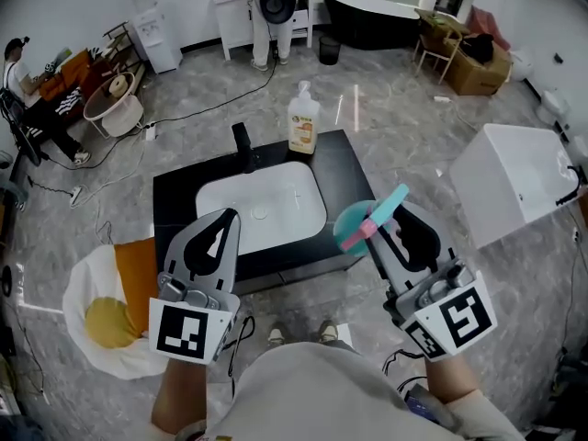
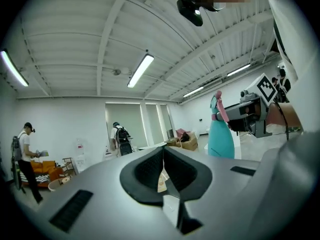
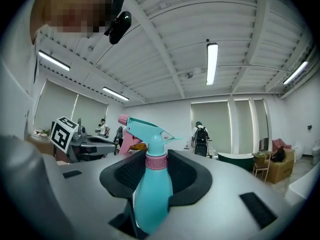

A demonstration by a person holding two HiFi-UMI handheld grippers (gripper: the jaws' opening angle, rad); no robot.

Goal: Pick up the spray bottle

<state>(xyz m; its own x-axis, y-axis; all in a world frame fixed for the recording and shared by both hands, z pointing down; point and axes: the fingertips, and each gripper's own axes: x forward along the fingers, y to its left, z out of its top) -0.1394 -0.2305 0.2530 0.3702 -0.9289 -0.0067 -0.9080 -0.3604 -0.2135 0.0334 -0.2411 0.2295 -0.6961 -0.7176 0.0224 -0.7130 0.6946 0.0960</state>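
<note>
The bottle (image 3: 152,194) stood between the fingers of the right gripper (image 3: 155,171). They were part open and pressed on its teal body below the pink collar. Its long axis ran upright across them, with the trigger head above. In the head view the bottle (image 1: 354,226) sat at the tip of the right gripper (image 1: 390,228), centre right of the frame, over the bench's near right corner and not touching the bench (image 1: 175,191). The pick-up looked done.

The left gripper (image 2: 162,171) had its fingers together on nothing, and hung at lower left, well apart from the bottle.

The dark bench carried a white basin (image 1: 230,200), a tap (image 1: 243,147) and a soap pump (image 1: 303,122) at its far edge. Around it lay grey marbled floor (image 1: 395,127), with a black tub (image 1: 367,12) at the top and a white box (image 1: 514,182) at right.
</note>
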